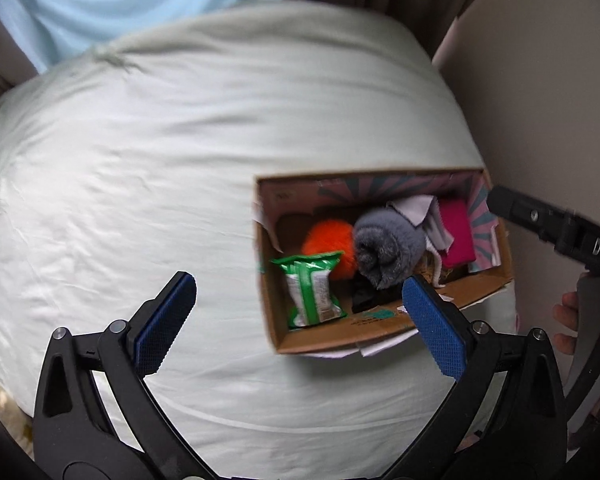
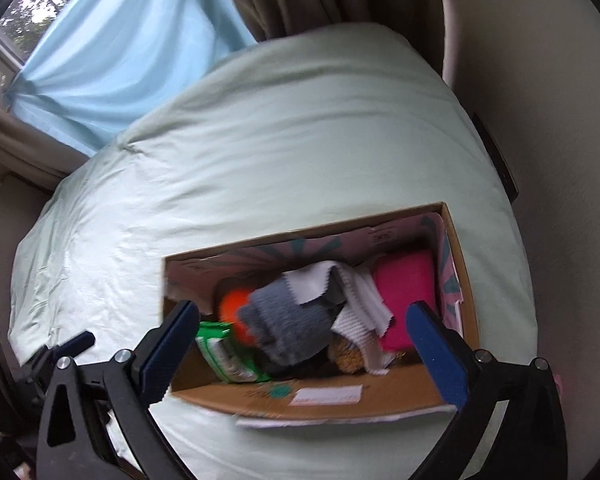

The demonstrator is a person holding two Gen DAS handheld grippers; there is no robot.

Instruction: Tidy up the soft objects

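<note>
**Soft objects packed in the cardboard box, both grippers spread above it**

Soft objects fill the open brown cardboard box (image 2: 388, 396) that sits on the pale green bedsheet (image 1: 140, 168). In your right wrist view the box lies at about 5 o'clock of the bed, close to the beige wall (image 2: 560, 160).

Inside it, the rolled grey fleece cloth (image 1: 386, 246) sits in the middle. The fluffy orange ball (image 1: 324, 240) touches it at 9 o'clock, and the green plastic wipes packet (image 1: 314, 288) lies at 7 o'clock against the near wall. A white ribbed cloth (image 2: 360, 300) drapes at 2 o'clock of the grey roll, and the bright pink folded cloth (image 2: 406, 300) stands at 3 o'clock by the box's end wall.

Your left gripper (image 1: 300, 322) hangs over the box's near left corner, blue pads spread wide, nothing between them. Your right gripper (image 2: 304, 352) hovers over the box, likewise spread and empty. The light blue curtain (image 2: 120, 60) hangs at 11 o'clock, beyond the bed.
</note>
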